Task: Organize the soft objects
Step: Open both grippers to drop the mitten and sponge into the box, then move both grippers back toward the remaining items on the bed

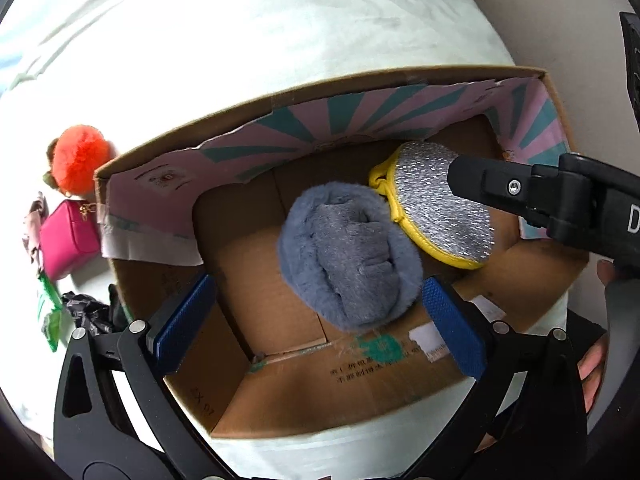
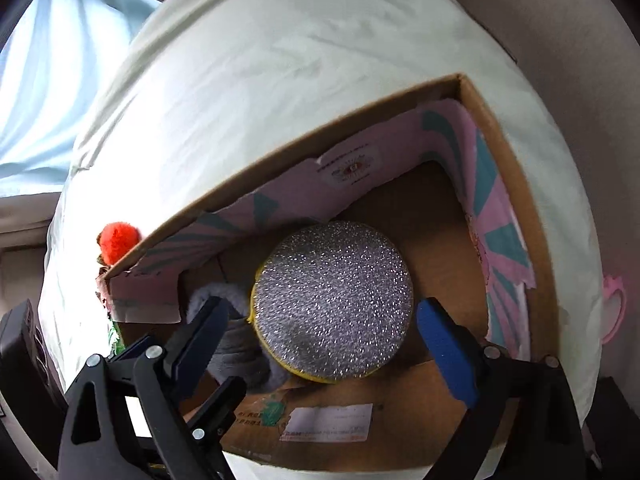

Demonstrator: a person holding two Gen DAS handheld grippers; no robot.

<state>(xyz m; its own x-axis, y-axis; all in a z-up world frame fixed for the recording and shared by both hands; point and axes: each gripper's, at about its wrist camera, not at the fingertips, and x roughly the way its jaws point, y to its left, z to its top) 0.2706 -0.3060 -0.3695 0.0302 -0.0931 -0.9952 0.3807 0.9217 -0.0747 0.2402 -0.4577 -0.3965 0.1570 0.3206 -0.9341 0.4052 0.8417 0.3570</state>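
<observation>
An open cardboard box (image 1: 360, 396) with pink and teal lining lies on a white sheet. Inside it rests a grey-blue fluffy item (image 1: 352, 256), and beside that a round silver glitter pad (image 1: 436, 208) with a yellow rim. My left gripper (image 1: 320, 320) hangs open straight above the fluffy item, its blue pads apart from the fur on both sides. In the right wrist view the glitter pad (image 2: 332, 300) lies on the box floor between the open fingers of my right gripper (image 2: 326, 336), which do not press on it. The fluffy item (image 2: 236, 344) shows partly behind the left finger.
Left of the box on the sheet (image 1: 280, 40) lie an orange pompom (image 1: 80, 160), a pink pouch (image 1: 68, 236), green packaging (image 1: 50, 320) and a crumpled black item (image 1: 88, 312). A person's hand (image 1: 592, 364) shows at the right. The box walls (image 2: 516, 200) rise around both grippers.
</observation>
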